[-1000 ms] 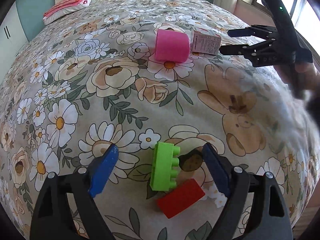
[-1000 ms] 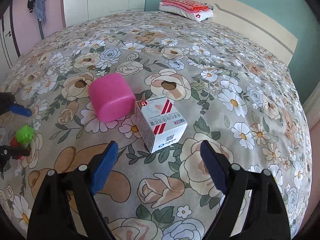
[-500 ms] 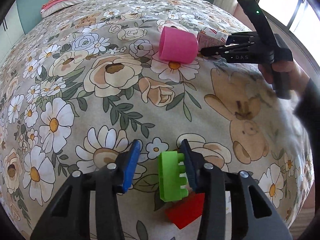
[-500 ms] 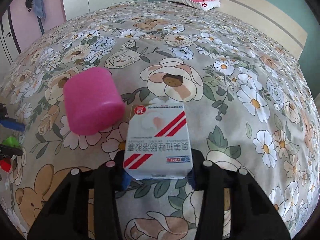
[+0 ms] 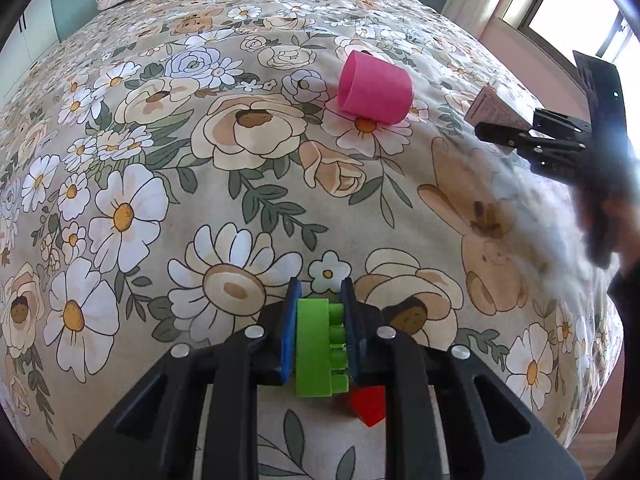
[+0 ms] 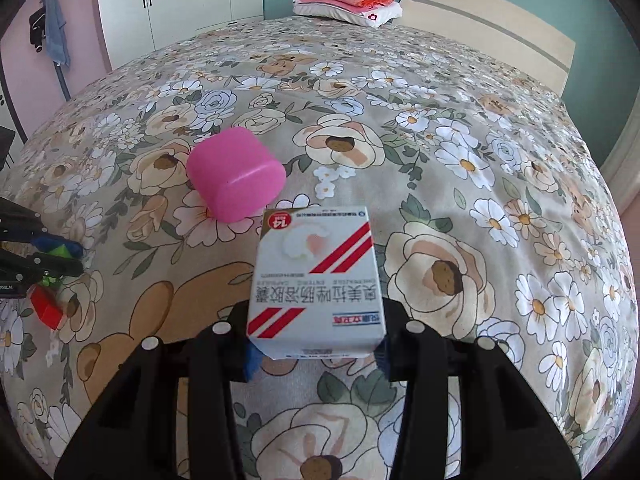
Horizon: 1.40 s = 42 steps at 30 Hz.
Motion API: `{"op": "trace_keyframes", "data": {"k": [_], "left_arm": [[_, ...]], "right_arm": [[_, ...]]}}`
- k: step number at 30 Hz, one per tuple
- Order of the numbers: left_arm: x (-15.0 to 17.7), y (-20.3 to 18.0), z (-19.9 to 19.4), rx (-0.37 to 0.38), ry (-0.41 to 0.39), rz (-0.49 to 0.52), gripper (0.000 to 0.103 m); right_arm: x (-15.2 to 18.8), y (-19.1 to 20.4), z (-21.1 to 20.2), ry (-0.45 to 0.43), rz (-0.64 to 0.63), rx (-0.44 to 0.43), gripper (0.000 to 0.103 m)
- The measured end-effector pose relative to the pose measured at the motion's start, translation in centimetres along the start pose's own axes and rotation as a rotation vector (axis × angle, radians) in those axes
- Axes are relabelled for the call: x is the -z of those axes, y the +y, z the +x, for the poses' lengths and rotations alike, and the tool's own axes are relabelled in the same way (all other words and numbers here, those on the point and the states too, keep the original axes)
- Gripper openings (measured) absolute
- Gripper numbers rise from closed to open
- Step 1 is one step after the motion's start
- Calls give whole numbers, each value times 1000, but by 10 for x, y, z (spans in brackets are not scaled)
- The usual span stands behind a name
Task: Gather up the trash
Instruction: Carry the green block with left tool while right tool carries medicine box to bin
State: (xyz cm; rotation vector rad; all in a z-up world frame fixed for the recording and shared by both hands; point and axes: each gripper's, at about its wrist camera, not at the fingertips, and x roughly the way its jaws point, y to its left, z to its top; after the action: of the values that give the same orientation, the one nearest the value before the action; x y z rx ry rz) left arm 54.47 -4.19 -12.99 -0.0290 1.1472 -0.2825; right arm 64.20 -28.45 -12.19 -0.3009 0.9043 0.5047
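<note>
My left gripper (image 5: pixel 318 312) is shut on a green toy brick (image 5: pixel 316 348), lifted a little above the floral bedspread; a red brick (image 5: pixel 368 400) lies on the bed just under it. My right gripper (image 6: pixel 316 354) is shut on a white medicine box (image 6: pixel 316 280) with red stripes, held above the bed. In the left wrist view the right gripper (image 5: pixel 508 134) and the box (image 5: pixel 494 106) show at the right. In the right wrist view the left gripper (image 6: pixel 52 254) shows at the left edge over the red brick (image 6: pixel 46 308). A pink cup (image 5: pixel 374 88) lies on its side between them, also in the right wrist view (image 6: pixel 236 174).
The bedspread (image 5: pixel 160 160) covers a wide bed. Folded pink and white bedding (image 6: pixel 348 6) lies by the headboard. White wardrobes (image 6: pixel 180 4) stand beyond the bed's left side. A window (image 5: pixel 576 0) is to the right in the left wrist view.
Both grippers closed: the left on the green brick, the right on the medicine box. Both objects are now lifted off the bedspread, the box pulled away from the pink cup.
</note>
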Motion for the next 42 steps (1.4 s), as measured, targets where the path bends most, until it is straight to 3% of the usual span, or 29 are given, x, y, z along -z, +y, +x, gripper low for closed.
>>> {"op": "trace_keyframes", "data": {"k": [11, 23, 31, 42], "left_arm": [[2, 9, -78, -12, -75, -66, 23], [12, -18, -228, -48, -271, -16, 23], [50, -37, -308, -24, -349, 12, 23], [111, -47, -362, -18, -383, 53, 23]], "right_arm": [[-20, 29, -117, -102, -1, 78, 44], [-31, 73, -273, -199, 19, 199, 44], [-15, 130, -360, -266, -25, 216, 44], [36, 193, -425, -295, -35, 227, 44]]}}
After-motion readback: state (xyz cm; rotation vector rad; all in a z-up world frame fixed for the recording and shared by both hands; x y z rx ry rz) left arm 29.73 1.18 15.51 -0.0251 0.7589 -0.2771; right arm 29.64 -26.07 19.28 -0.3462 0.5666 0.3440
